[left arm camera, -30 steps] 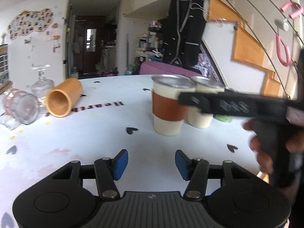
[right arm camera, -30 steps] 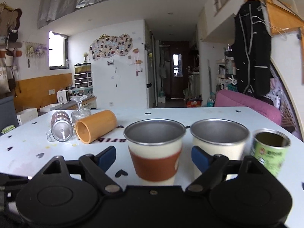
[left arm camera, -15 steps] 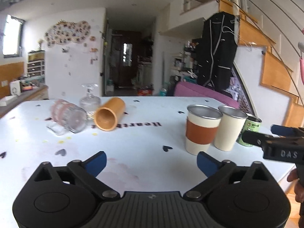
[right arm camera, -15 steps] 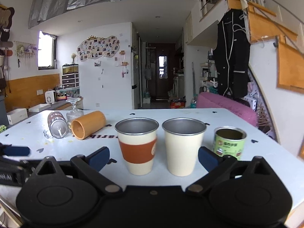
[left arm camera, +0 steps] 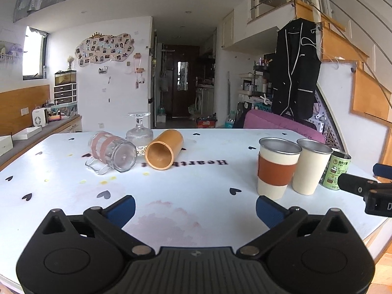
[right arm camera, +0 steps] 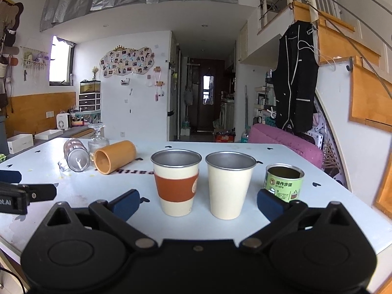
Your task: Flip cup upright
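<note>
An orange cup (left arm camera: 163, 152) lies on its side on the white table (left arm camera: 196, 196), mouth toward me; it also shows in the right wrist view (right arm camera: 114, 156). A clear glass mug (left arm camera: 112, 151) with pink bands lies on its side left of it, and an upside-down stemmed glass (left arm camera: 139, 132) stands behind. Two cream cups stand upright at the right: one with an orange sleeve (right arm camera: 176, 181), one plain (right arm camera: 229, 183). My left gripper (left arm camera: 194, 208) is open and empty, well short of the cups. My right gripper (right arm camera: 198, 202) is open and empty, just in front of the upright cups.
A green tin can (right arm camera: 284, 181) stands right of the plain cup, near the table's right edge. A pink sofa (left arm camera: 281, 125) sits behind the table. The right gripper's tip (left arm camera: 360, 188) juts in at the left wrist view's right side.
Both grippers have opened wider and pulled back from the cups toward the table's near edge. The left gripper has swung left, so the lying cups sit nearer the middle of its view.
</note>
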Action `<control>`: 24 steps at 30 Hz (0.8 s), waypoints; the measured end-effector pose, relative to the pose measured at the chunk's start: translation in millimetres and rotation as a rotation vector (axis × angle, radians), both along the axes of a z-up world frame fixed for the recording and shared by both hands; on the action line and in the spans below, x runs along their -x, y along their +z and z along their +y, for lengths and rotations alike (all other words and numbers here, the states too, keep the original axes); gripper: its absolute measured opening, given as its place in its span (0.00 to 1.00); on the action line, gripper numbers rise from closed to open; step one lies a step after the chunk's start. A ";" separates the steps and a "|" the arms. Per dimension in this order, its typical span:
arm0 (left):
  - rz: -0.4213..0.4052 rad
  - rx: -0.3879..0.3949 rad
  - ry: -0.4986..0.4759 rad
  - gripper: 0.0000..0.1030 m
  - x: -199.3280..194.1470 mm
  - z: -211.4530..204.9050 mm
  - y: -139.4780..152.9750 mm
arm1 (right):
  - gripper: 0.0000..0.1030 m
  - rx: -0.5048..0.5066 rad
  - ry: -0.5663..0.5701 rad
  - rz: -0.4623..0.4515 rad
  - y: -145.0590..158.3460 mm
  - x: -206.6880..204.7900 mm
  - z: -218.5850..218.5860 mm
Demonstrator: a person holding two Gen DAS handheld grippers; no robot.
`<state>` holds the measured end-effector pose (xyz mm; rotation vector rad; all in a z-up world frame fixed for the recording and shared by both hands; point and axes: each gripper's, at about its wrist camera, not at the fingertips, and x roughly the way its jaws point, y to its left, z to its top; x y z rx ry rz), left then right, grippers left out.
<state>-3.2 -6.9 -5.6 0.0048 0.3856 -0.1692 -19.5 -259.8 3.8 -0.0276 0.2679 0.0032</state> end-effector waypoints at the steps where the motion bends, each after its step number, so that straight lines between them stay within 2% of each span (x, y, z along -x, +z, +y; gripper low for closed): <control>1: 0.000 0.000 0.003 1.00 0.4 -0.1 -0.4 | 1.00 0.003 0.002 -0.001 0.2 1.0 0.8; 24: -0.001 -0.004 0.014 1.00 0.4 2.1 -0.2 | 1.00 0.010 0.014 0.001 -1.6 3.5 2.7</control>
